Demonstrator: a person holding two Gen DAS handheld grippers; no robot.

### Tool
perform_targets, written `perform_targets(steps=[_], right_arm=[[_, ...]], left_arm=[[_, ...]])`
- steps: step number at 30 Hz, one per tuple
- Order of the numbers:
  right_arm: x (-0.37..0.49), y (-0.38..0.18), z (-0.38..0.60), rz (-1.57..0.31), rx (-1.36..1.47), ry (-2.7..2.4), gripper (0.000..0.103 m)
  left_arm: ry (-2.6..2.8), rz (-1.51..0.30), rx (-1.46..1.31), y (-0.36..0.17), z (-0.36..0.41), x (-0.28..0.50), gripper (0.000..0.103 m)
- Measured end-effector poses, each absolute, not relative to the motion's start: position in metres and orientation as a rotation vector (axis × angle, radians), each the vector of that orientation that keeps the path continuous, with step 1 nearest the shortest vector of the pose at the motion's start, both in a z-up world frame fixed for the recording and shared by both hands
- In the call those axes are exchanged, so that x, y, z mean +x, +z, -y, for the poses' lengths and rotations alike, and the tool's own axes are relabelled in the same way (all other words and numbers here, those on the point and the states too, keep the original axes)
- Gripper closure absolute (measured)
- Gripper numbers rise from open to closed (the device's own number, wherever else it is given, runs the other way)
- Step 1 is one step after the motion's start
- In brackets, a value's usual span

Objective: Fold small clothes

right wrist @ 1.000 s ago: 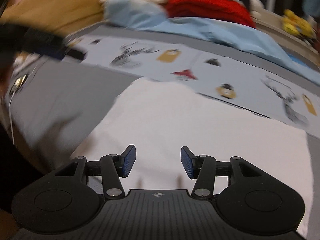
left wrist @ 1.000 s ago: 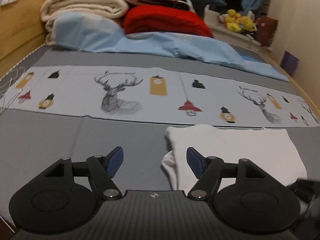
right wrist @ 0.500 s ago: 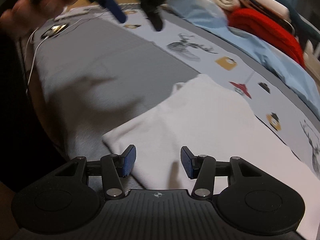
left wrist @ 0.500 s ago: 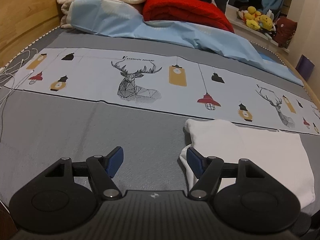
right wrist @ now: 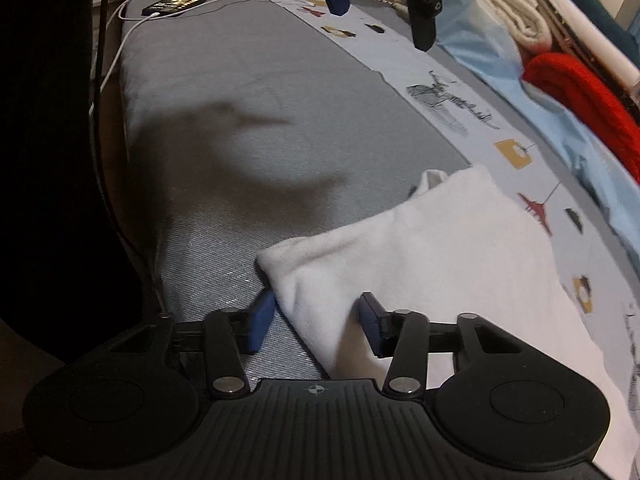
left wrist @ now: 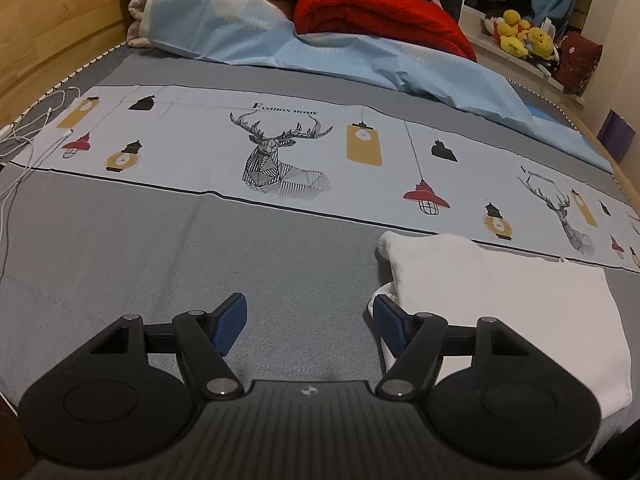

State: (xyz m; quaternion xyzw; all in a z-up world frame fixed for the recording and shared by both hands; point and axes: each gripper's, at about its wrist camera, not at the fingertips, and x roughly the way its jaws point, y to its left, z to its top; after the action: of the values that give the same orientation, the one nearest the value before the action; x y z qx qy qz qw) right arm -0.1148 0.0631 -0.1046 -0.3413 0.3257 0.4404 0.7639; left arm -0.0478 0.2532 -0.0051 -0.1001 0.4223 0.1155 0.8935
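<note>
Right wrist view shows you the bed [right wrist: 248,128] first, its grey cover stretching away with a printed band of deer and lamps along the far side, and a phone [right wrist: 175,2] with its cables [right wrist: 116,56] at the far corner. On that cover lies the white garment [right wrist: 440,248], already doubled over once by the look of it, its near corner bunched up toward you. Your right gripper [right wrist: 316,320] straddles that corner: its jaws are closing with the cloth between them, the right pad against the fabric, the left pad just beside the folded edge and seemingly not pressing yet.

In the left wrist view the same garment [left wrist: 500,304] sits to the right of your left gripper [left wrist: 308,316], whose jaws stand released and empty over bare cover, one pad just touching the garment's edge.

You appear to be at the pick-up for the next fold. Finish the pinch so both layers are caught, not only the top one. Then bring your left gripper across to the far corner on the same side, so the edge lifts evenly and carries over without twisting.
</note>
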Motion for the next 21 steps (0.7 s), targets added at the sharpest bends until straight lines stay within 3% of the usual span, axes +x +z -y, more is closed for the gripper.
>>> perform_targets(steps=[1,3,6,9,14,16,21], right_arm=[[-0.114,-0.104,-0.063,-0.719,-0.733,0.973,0.092],[-0.114,-0.101,-0.062,-0.707,-0.732,0.969,0.096],[-0.107,-0.085,-0.055,-0.710,-0.639,0.966,0.098],[-0.101,-0.060,-0.041,-0.676,-0.530,0.948,0.098],[-0.093,-0.027,-0.013,-0.636,-0.378,0.935,0.098],[-0.091,-0.020,-0.003,-0.628,-0.345,0.932,0.098],[-0.086,-0.008,0.016,-0.618,-0.290,0.931,0.098]], left_arm=[[0.238,-0.878,-0.206,-0.005,-0.253,-0.047,0.028],[0.236,-0.881,-0.204,-0.006,-0.252,-0.047,0.028],[0.227,-0.888,-0.221,-0.008,-0.252,-0.043,0.025],[0.158,-0.913,-0.321,-0.013,-0.257,-0.034,0.016],[-0.033,-1.089,-0.636,-0.050,-0.271,0.002,0.012],[-0.046,-1.140,-0.712,-0.064,-0.277,0.017,0.004],[-0.050,-1.238,-0.820,-0.094,-0.281,0.051,0.002]])
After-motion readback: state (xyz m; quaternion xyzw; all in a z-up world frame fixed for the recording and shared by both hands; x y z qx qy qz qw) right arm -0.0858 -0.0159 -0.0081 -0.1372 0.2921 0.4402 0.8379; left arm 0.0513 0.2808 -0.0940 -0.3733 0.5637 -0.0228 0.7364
